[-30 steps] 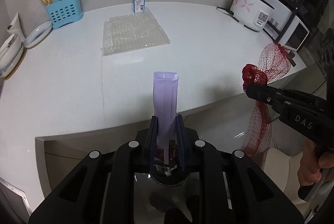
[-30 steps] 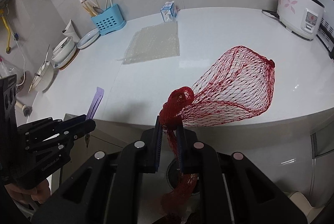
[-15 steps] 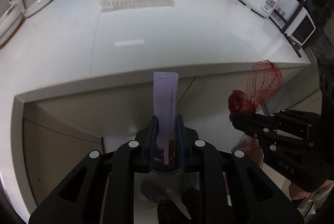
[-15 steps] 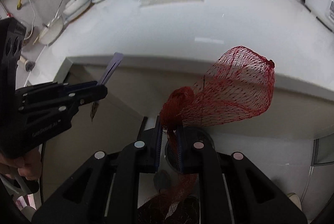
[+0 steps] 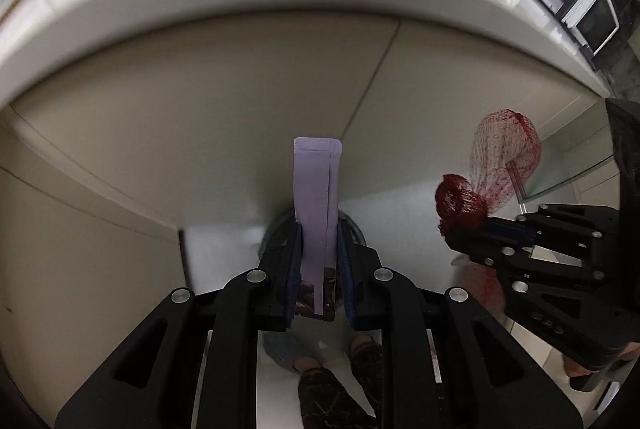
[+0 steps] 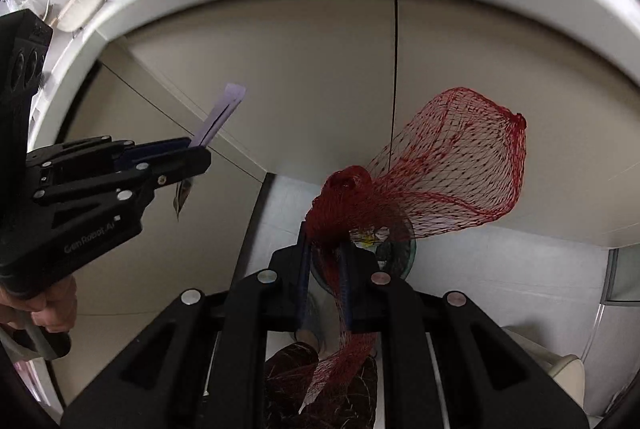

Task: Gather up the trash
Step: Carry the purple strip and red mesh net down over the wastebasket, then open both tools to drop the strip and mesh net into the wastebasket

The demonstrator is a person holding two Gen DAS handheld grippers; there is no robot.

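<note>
Both grippers point down before the body, left gripper (image 5: 318, 249) and right gripper (image 6: 325, 257) clamped tight.

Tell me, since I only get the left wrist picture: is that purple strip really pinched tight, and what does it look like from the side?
Observer: Yes. In the right wrist view the left gripper is shut on the purple packet, which is thin and flat seen side-on.
Operator: And what is under the red net?
Observer: A round bin on the floor, just beyond the right gripper, which is shut on the red net. Something small and yellow shows inside the bin.
Operator: Who is holding the left one?
Observer: A bare hand grips its handle at the lower left edge.
</note>
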